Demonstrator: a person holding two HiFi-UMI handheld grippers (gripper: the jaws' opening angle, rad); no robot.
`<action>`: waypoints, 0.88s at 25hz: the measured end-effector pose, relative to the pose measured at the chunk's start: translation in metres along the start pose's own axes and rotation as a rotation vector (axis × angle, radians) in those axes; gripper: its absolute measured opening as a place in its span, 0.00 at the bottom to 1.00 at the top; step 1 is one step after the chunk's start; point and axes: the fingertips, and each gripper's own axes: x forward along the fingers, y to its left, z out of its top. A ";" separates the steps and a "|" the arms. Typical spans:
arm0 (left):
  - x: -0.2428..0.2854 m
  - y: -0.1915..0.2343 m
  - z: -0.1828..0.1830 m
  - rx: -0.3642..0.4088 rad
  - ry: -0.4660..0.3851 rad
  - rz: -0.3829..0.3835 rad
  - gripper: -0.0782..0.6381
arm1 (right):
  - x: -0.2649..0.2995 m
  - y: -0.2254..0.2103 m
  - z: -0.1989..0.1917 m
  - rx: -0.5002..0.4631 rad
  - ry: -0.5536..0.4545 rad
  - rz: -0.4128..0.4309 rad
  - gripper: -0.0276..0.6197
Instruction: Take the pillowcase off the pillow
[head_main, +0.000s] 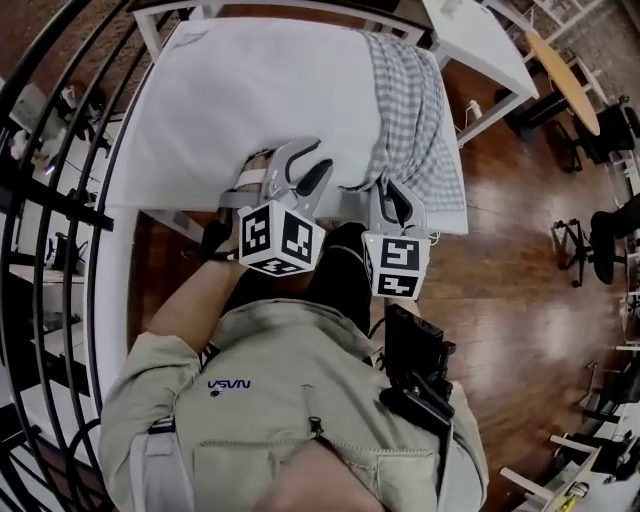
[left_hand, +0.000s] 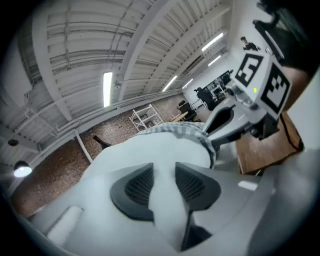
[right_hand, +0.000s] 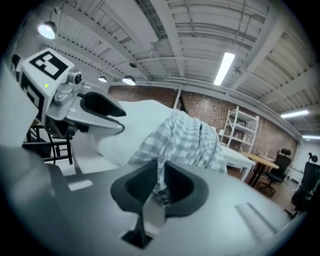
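We see the white pillow (head_main: 250, 110) lying flat on a table (head_main: 175, 222), filling most of its top. The checked pillowcase (head_main: 415, 110) is bunched over the pillow's right end only, so the larger part of the pillow, to the left, is bare. Both our tools sit at the near edge, close together but apart. The left gripper (head_main: 303, 170) is on the bare pillow just left of the pillowcase, and the right gripper (head_main: 397, 198) is at the pillowcase's near corner. In the left gripper view, a fold of white pillow cloth runs up between the two dark pads and fills the whole gap. The jaws stand partly apart around that thick fold, pressing it from both sides, so this tool has hold of the pillow. Beyond the pads the pillow swells upward, with the checked cloth draped over its far end and the other tool reaching in from the right. In the right gripper view, the jaws are drawn nearly together on a thin edge of the checked cloth. A small bunched bit of hem is pinched between the pads, and the cloth rises from there in a taut ridge to the crumpled heap on the pillow. So this tool has hold of the pillowcase. To the left in that view the left gripper lies against the white pillow. In the head view, our beige shirt (head_main: 300, 400) fills the lower part, and a wood floor (head_main: 520, 300) lies to the right of the table.
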 end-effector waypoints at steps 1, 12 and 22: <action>0.003 0.004 -0.002 0.015 0.004 0.018 0.24 | -0.001 -0.005 0.002 -0.007 0.003 -0.009 0.10; -0.021 0.077 0.029 -0.181 -0.141 0.091 0.13 | -0.015 -0.101 0.014 -0.120 -0.014 -0.304 0.08; -0.009 0.021 -0.018 -0.245 -0.065 0.000 0.13 | 0.004 -0.098 -0.074 -0.059 0.169 -0.262 0.08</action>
